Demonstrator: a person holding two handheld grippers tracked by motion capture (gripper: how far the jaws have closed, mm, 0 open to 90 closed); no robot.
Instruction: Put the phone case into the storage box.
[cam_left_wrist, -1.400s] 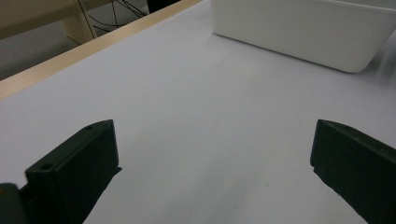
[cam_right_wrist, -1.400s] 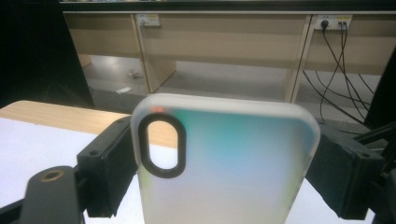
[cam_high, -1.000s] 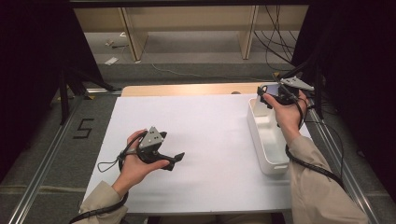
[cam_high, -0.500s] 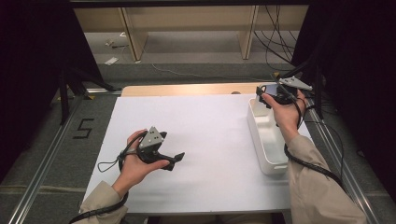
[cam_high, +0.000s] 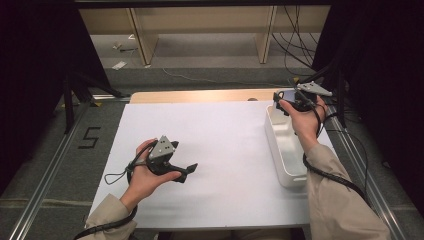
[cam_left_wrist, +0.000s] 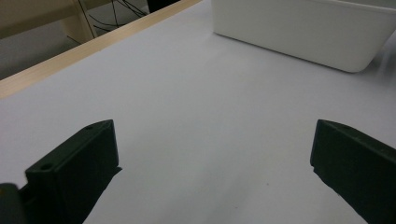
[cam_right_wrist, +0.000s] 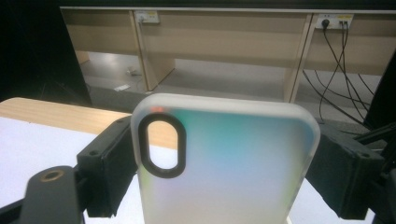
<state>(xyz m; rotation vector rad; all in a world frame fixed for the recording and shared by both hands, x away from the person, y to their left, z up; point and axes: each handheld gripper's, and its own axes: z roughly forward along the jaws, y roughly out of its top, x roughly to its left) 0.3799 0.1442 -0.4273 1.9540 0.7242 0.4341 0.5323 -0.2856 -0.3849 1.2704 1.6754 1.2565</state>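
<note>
A translucent phone case (cam_right_wrist: 224, 177) with an oval camera cutout and a bluish-green sheen stands upright between the black jaws of my right gripper (cam_right_wrist: 224, 140), which is shut on its two side edges. In the high view that right gripper (cam_high: 284, 103) is held above the far end of a white bin (cam_high: 274, 145), with the case (cam_high: 283, 95) at its tip. My left gripper (cam_high: 188, 170) rests low on the white table sheet (cam_high: 225, 140) at the front left. Its jaws stand wide apart with nothing between them, as the left gripper view (cam_left_wrist: 215, 140) confirms.
The long white bin (cam_left_wrist: 299, 28) lies along the right side of the sheet. A wooden table edge (cam_high: 200, 96) runs along the far side. Beyond it are a shelf frame and hanging cables (cam_right_wrist: 327, 70). Metal rails (cam_high: 45, 185) flank the table.
</note>
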